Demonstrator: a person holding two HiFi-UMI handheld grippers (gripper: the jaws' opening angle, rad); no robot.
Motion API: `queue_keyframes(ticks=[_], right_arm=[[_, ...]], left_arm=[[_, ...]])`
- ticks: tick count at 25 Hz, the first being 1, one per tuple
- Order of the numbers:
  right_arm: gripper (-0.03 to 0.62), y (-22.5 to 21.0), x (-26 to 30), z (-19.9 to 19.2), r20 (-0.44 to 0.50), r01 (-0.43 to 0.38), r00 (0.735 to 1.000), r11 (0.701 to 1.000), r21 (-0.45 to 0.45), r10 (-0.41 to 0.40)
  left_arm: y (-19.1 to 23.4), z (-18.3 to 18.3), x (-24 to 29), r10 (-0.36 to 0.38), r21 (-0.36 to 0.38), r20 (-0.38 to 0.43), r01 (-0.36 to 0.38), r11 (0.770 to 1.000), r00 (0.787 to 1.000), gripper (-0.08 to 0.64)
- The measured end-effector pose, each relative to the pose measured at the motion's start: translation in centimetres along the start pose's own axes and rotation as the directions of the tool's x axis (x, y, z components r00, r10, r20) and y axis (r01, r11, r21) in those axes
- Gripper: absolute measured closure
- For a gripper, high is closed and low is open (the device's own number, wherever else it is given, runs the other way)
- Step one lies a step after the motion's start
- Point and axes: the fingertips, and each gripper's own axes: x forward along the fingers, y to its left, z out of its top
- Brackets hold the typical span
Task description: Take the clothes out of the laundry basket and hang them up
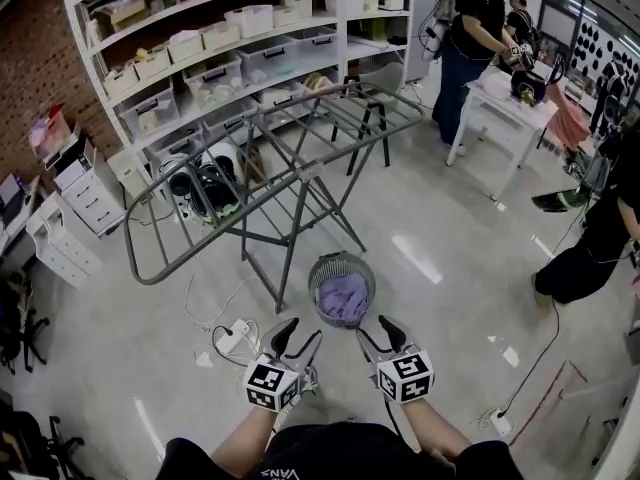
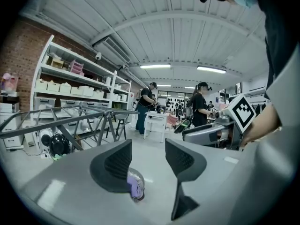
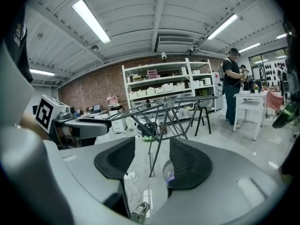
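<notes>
A round wire laundry basket [image 1: 342, 268] stands on the floor in front of me with purple clothes [image 1: 343, 296] inside. Behind it spreads a grey folding drying rack [image 1: 290, 168] with bare rails. My left gripper [image 1: 300, 334] hovers at the basket's near left, open and empty. My right gripper [image 1: 377, 330] hovers at its near right, also open and empty. In the left gripper view the basket [image 2: 136, 184] peeks out beside the left jaw of that gripper [image 2: 148, 158]. In the right gripper view the basket [image 3: 168, 171] shows partly behind the right jaw of that gripper [image 3: 152, 158], with the rack [image 3: 164, 111] beyond.
White shelves [image 1: 230, 38] with storage boxes line the back wall. A power strip with cables [image 1: 235, 336] lies on the floor left of the basket. A person [image 1: 475, 38] works at a white table [image 1: 505, 103] at back right; another person [image 1: 600, 238] stands at the right edge.
</notes>
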Motion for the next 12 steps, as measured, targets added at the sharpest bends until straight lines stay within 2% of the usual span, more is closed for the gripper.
queue_keyframes(ticks=[4, 12], right_arm=[[0.371, -1.0, 3.7, 1.4, -0.022, 0.039, 0.999, 0.999, 0.013, -0.038], [0.371, -2.9, 11.8, 2.5, -0.075, 0.136, 0.988, 0.989, 0.057, -0.131]], left_arm=[[3.0, 0.9, 2.8, -0.046, -0.005, -0.018, 0.046, 0.999, 0.999, 0.362], [10.1, 0.3, 8.5, -0.149, -0.012, -0.08, 0.148, 0.989, 0.986, 0.362]])
